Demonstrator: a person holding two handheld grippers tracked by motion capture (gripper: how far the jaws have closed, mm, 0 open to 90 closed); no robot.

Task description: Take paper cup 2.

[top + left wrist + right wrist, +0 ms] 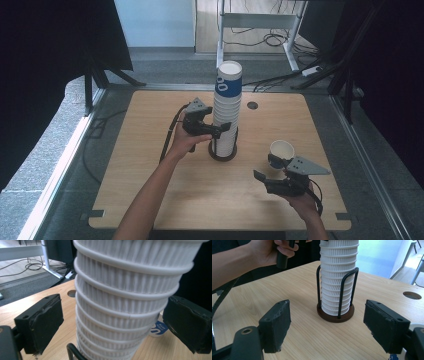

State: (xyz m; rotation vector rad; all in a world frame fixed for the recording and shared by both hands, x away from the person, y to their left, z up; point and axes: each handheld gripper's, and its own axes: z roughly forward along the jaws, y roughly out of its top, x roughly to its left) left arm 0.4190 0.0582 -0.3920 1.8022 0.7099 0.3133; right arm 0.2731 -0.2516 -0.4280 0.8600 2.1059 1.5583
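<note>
A tall stack of white ribbed paper cups (227,107), the top one with a blue band, stands in a black wire holder on a round brown base (222,155) at mid-table. My left gripper (223,131) is level with the stack's middle. In the left gripper view its jaws straddle the stack (120,302) with a gap at the left pad (42,325), so the left gripper (110,325) is open. My right gripper (266,169) hovers open and empty at the near right, facing the holder (335,315). A single cup (281,150) stands just beyond its right jaw.
The wooden table (150,150) has a round cable hole (252,105) behind the stack. A white desk frame (260,22) and floor cables lie beyond the far edge. Dark curtains flank both sides. The person's left hand (269,252) is seen in the right gripper view.
</note>
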